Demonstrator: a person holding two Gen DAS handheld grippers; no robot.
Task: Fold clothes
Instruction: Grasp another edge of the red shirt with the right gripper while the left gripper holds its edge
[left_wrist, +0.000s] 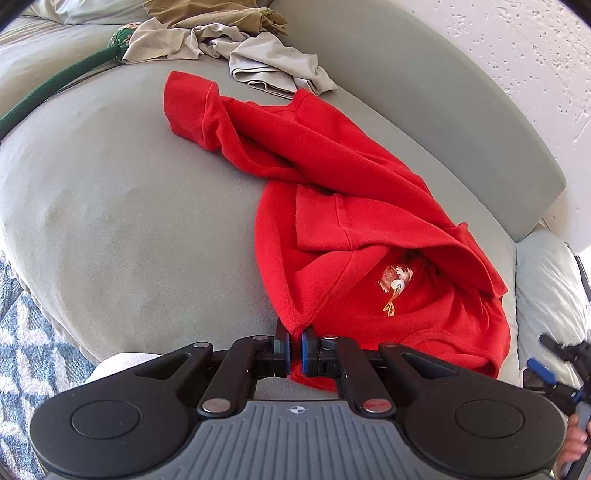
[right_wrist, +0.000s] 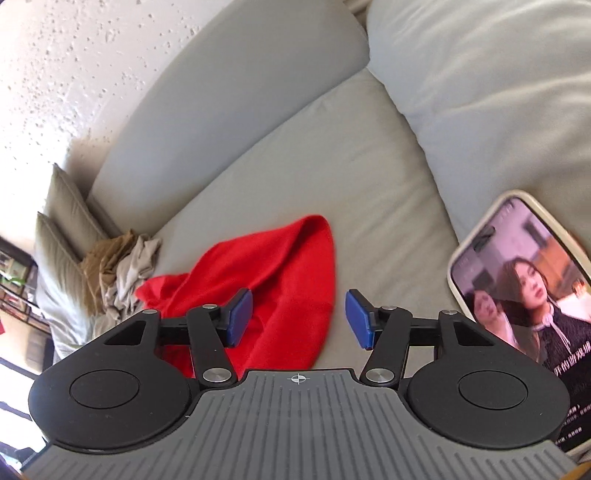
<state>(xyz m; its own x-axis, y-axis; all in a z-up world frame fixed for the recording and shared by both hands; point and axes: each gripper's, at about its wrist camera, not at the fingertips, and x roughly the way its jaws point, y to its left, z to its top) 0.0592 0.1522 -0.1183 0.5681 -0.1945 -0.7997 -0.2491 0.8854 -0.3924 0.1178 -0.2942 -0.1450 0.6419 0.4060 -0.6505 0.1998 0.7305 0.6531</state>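
A red fleece top (left_wrist: 332, 192) lies crumpled on the grey sofa seat (left_wrist: 129, 206), with a small printed logo (left_wrist: 395, 282) showing near its front. My left gripper (left_wrist: 294, 347) is shut on the near hem corner of the red top. In the right wrist view the red top (right_wrist: 273, 288) lies just ahead. My right gripper (right_wrist: 298, 317) is open and empty, its blue pads (right_wrist: 240, 314) spread above the top's edge. The right gripper also shows at the right edge of the left wrist view (left_wrist: 554, 365).
A pile of beige and tan clothes (left_wrist: 236, 48) lies at the far end of the sofa, next to a green strap (left_wrist: 55, 88). A phone (right_wrist: 524, 295) with a video playing leans by the pale cushion (right_wrist: 498, 92). A patterned rug (left_wrist: 22, 332) lies below left.
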